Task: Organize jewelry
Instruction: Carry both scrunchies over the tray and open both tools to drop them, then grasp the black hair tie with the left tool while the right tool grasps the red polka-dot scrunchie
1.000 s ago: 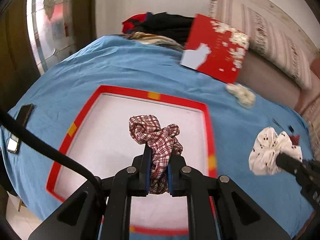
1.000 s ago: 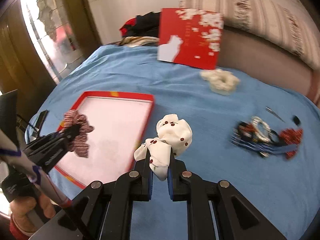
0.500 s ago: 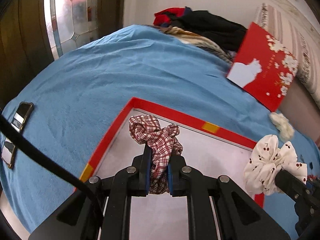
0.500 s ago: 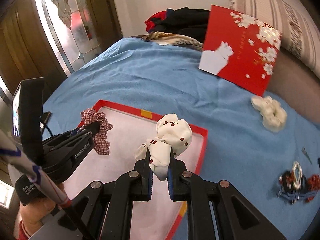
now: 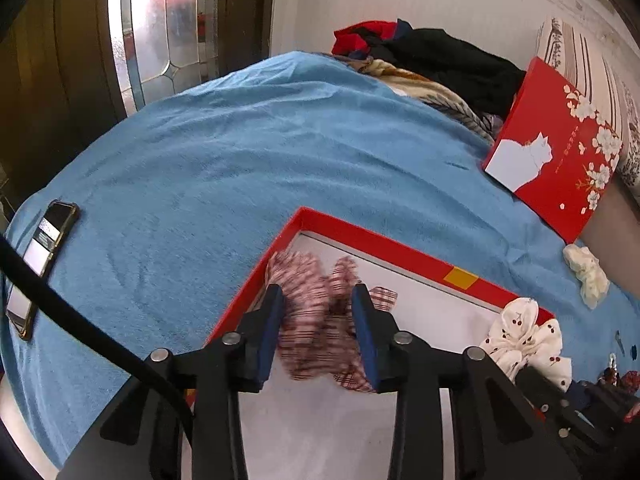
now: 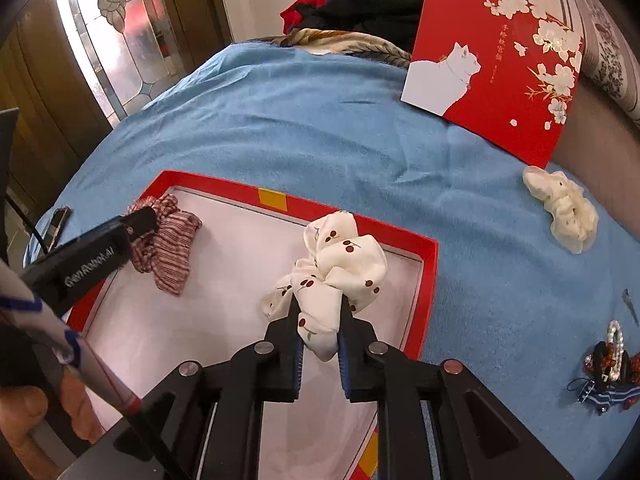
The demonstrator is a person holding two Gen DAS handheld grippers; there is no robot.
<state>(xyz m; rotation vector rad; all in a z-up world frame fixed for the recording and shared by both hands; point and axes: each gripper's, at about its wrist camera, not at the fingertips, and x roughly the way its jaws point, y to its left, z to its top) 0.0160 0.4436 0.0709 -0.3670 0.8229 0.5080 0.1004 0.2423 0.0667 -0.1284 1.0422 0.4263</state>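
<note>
Nearby, cream scrunchie (image 6: 564, 210), phone (image 5: 42, 264), red card (image 6: 496, 60)

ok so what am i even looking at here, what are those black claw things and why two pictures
No robot: a person holds a two-finger clamp in each hand, and each carries a camera looking along its fingers, hence two pictures. The left gripper has its jaws apart around a red plaid fabric scrunchie, blurred, over the red-rimmed shallow white tray. The right gripper grips a white cherry-print scrunchie above the same tray. Everything sits on a blue fuzzy blanket, where a cream scrunchie and a pile of small hair accessories lie.
</note>
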